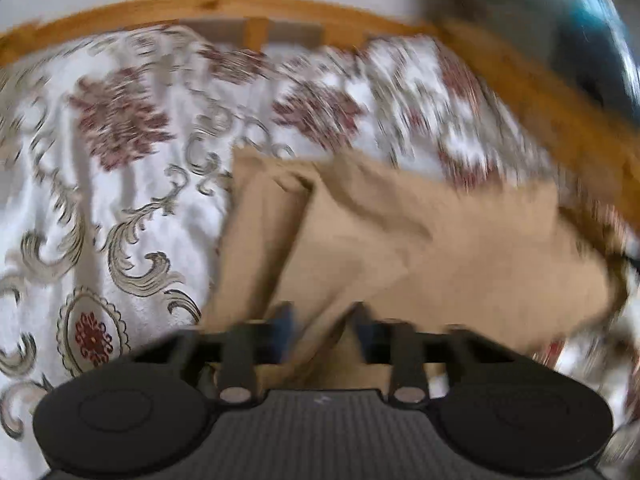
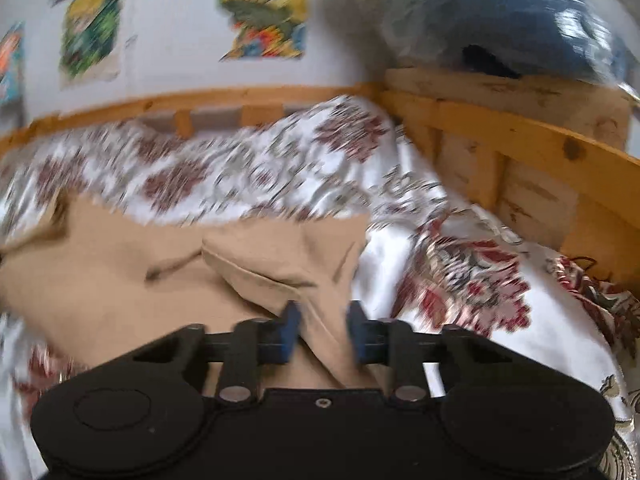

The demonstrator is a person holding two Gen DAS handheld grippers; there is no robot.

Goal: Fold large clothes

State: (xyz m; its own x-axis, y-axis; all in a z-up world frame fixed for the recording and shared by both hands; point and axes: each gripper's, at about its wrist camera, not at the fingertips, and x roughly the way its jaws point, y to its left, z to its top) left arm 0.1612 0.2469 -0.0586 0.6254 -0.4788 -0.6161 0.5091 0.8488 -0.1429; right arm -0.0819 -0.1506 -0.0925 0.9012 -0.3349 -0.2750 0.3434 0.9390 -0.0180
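Observation:
A large tan garment (image 1: 440,248) lies rumpled on a floral bedspread (image 1: 120,208), with a folded layer on top. My left gripper (image 1: 323,320) is low over its near edge, and a bunched fold of the tan cloth runs up between its blue pads. In the right wrist view the same tan garment (image 2: 120,272) spreads to the left. My right gripper (image 2: 324,332) is shut on a ridge of that cloth at the garment's right edge. Both views are blurred.
The white bedspread (image 2: 400,280) with red and grey flowers covers a bed with a wooden frame (image 1: 240,4) along the back and the right side (image 2: 540,148). Colourful posters (image 2: 264,8) hang on the wall. A blue bundle in plastic (image 2: 520,20) sits behind the right rail.

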